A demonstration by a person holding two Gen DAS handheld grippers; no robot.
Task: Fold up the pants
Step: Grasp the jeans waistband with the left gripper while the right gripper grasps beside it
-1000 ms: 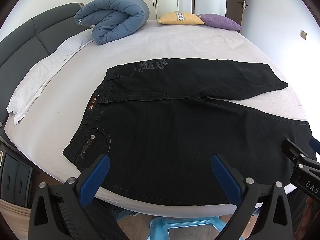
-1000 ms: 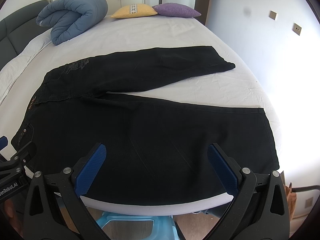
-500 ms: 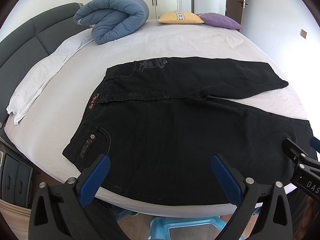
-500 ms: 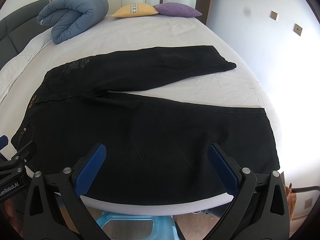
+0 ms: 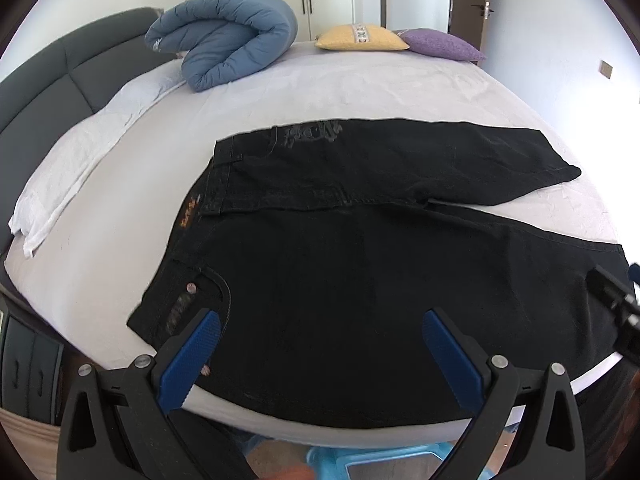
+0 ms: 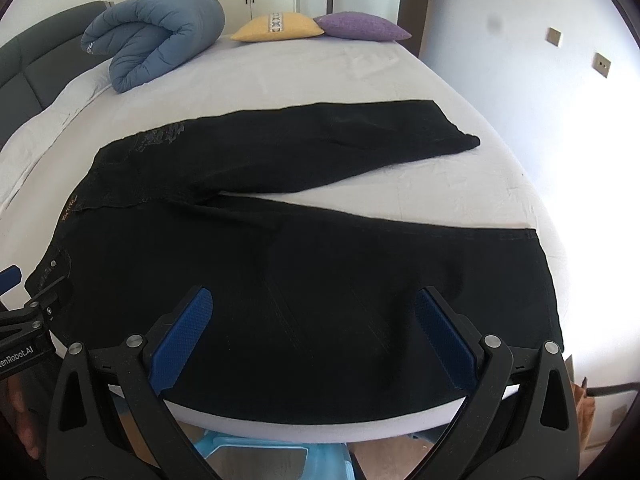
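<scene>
On the bed (image 5: pixel 120 208), black pants (image 5: pixel 360 264) lie lengthwise left-right, waistband left; only the right view shows both hems, while left gripper (image 5: pixel 320 354) and right gripper (image 6: pixel 314 336) hover released, fingers apart.

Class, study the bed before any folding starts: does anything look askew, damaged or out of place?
Nothing is damaged or spilled. The pants lie flat but splayed: the far leg angles away from the near leg, leaving a wedge of bare sheet between them. The near edge overhangs the bed.
</scene>
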